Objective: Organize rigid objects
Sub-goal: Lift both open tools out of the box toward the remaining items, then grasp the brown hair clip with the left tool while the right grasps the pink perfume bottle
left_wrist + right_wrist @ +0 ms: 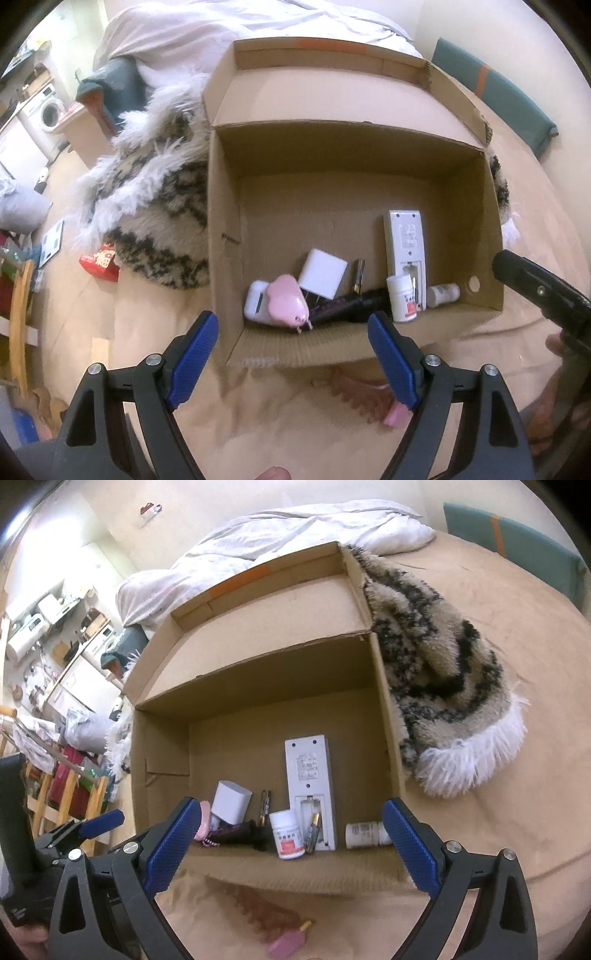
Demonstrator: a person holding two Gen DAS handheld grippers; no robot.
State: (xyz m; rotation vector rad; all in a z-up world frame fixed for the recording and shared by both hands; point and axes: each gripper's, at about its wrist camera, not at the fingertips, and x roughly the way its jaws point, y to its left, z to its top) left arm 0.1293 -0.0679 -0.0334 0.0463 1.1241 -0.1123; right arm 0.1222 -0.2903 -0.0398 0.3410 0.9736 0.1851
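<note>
Open cardboard box [354,192] on the bed [535,206], flaps up, objects gathered along its near wall. White remote [404,247] lying face down with its battery bay open, a battery [313,832] inside at a slant. Just beside it, on the left, an upright white pill bottle [402,297] with a red label; on the right, a second white bottle [443,294] lying on its side near the right wall. Further left: a loose battery [359,275], a white charger cube [323,273] tilted on its prongs, a black tube [351,306] lying across, a pink plug-shaped item [288,302] resting against a white case [256,301].

Left gripper [291,354] hovering at the near-left edge of the box – blue fingers [192,358] spread wide, holding nothing. Right gripper [291,849] hovering at the near wall, fingers [410,849] likewise wide apart and bare.

On the bed in front of the box, between the fingers – a small pink object [286,941] with a gold tip beside a blurred reddish-brown thing [255,904], cannot tell what.

Shaggy patterned blanket [436,664] heaped against the box's far right side, white duvet [295,531] behind
</note>
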